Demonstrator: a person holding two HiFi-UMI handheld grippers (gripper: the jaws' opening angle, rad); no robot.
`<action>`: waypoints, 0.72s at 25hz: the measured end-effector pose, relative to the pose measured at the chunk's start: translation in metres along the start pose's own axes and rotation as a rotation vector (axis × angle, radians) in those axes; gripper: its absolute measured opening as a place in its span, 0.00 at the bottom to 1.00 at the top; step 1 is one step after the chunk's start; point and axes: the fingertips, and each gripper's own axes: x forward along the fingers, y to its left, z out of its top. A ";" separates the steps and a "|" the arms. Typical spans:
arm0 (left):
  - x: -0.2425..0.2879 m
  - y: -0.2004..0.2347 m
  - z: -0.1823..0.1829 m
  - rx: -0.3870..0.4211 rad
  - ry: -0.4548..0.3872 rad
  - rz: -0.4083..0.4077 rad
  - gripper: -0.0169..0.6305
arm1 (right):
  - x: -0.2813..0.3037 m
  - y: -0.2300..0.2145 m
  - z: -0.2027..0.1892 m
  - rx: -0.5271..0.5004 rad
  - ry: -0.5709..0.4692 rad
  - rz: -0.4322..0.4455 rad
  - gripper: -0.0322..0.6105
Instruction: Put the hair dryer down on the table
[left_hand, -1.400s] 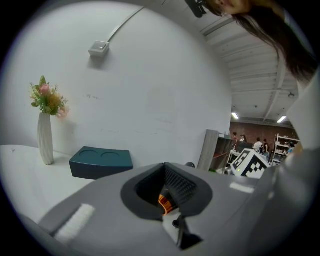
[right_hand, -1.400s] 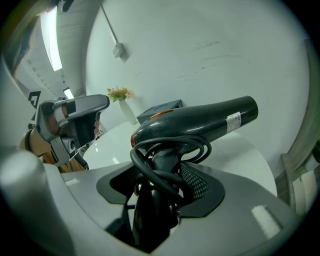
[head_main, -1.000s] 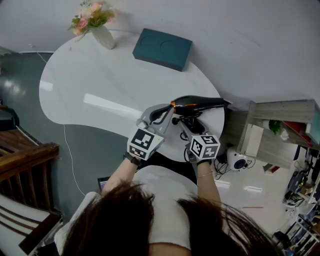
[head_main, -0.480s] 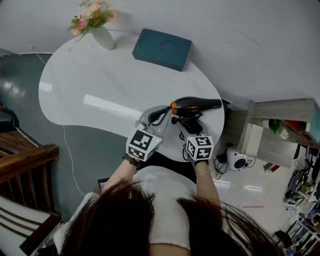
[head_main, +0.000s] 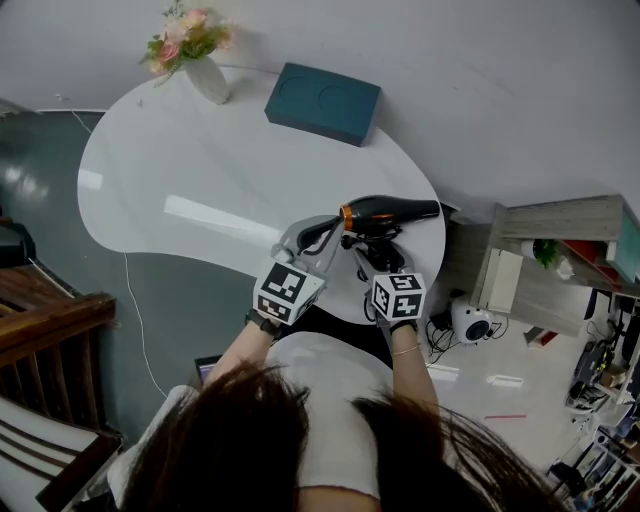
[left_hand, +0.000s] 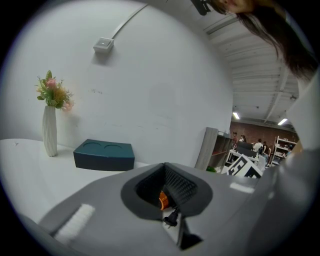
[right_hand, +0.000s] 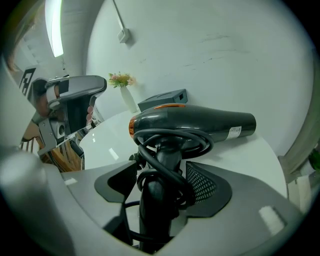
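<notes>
Right gripper view showed the right gripper (right_hand: 162, 172), its jaws just eased apart, loose around the handle of the hair dryer (right_hand: 200, 122), which lay at the bench (head_main: 200, 170) edge. The left gripper (head_main: 305, 238) was clenched and empty. Best to withdraw straight back, clear of the looped cord (right_hand: 172, 137).

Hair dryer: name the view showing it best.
Right gripper view: the hair dryer fills it, its cord-wrapped handle within the right tool, whose jaws have just been opening. Head view shows it small at the table edge; left gripper view, only an orange sliver.
</notes>
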 end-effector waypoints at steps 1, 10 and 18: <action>-0.001 0.000 0.001 0.002 -0.002 0.001 0.12 | -0.002 0.000 0.000 0.008 -0.001 0.000 0.49; -0.008 -0.002 0.010 0.016 -0.025 0.007 0.12 | -0.029 0.003 0.017 0.013 -0.073 -0.019 0.51; -0.010 -0.005 0.027 0.044 -0.059 0.012 0.12 | -0.062 0.002 0.056 -0.012 -0.182 -0.038 0.51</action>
